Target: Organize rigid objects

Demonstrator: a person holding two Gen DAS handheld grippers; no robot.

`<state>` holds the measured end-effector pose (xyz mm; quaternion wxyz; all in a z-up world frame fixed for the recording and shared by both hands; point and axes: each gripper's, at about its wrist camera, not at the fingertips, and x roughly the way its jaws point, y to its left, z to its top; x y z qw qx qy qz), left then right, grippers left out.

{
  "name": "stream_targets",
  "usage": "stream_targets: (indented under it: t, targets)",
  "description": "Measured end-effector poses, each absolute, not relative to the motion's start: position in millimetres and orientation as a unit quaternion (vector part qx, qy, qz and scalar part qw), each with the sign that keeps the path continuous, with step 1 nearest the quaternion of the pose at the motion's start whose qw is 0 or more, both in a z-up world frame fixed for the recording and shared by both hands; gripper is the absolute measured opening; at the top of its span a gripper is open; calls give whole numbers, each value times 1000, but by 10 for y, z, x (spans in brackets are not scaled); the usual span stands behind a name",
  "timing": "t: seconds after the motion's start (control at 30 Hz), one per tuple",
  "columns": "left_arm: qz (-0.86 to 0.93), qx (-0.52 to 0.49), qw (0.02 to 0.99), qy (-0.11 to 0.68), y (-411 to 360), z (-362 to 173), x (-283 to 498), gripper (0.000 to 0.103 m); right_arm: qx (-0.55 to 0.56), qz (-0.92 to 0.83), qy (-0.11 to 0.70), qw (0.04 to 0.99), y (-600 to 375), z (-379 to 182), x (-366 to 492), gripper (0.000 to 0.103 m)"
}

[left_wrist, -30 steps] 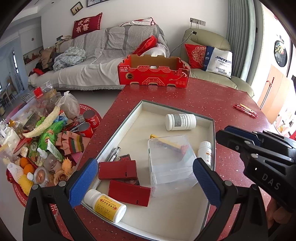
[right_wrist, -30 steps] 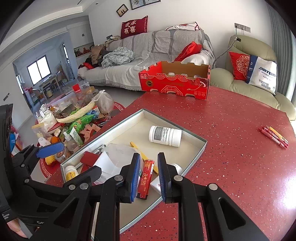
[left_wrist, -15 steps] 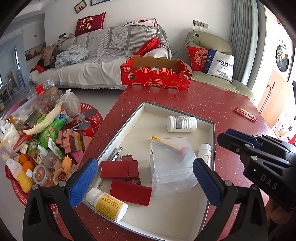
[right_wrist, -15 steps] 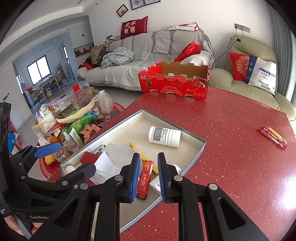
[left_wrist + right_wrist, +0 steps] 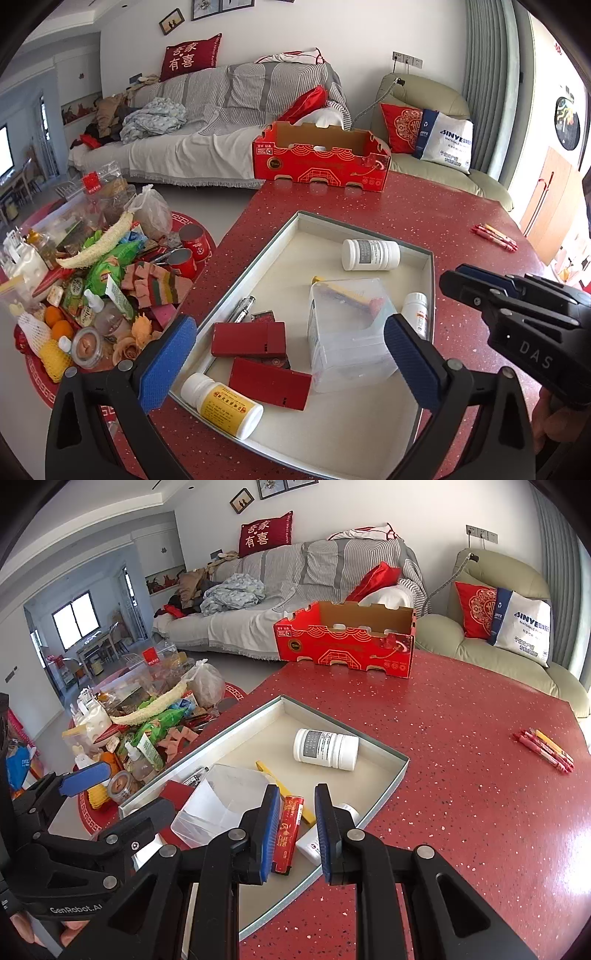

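Two grippers hung over a red speckled table (image 5: 424,218) that filled the centre and right of both views. At the upper centre of the frame an open red cardboard box (image 5: 320,158) stood on the table's far edge. Below it a shallow grey tray (image 5: 428,258) lay on the table, holding most of the task's things. In the tray's middle sat a clear plastic container (image 5: 347,332), tipped on its side, with a yellow pencil (image 5: 275,781) behind it. At the tray's lower left two red flat boxes (image 5: 258,354) overlapped, and a yellow-labelled bottle (image 5: 223,404) lay just below them. A white pill bottle (image 5: 370,254) lay on its side in the tray's upper right. The left gripper (image 5: 290,365) stood wide apart, gripping nothing, its blue pads either side of the tray's near end. The right gripper (image 5: 295,830) was narrowly parted over a red stick pack (image 5: 288,834) lying in the tray; whether the pads touched it could not be told. Red pens (image 5: 543,749) lay at the far right.
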<state>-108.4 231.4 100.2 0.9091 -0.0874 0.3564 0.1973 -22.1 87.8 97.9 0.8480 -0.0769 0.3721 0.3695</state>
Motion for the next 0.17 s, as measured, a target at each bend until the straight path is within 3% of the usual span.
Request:
stream_targets:
  t: [0.17]
  targets:
    - [186,-85,907,369,2296,989,-1058,102,-79,369,372,848,867,970,-221,20]
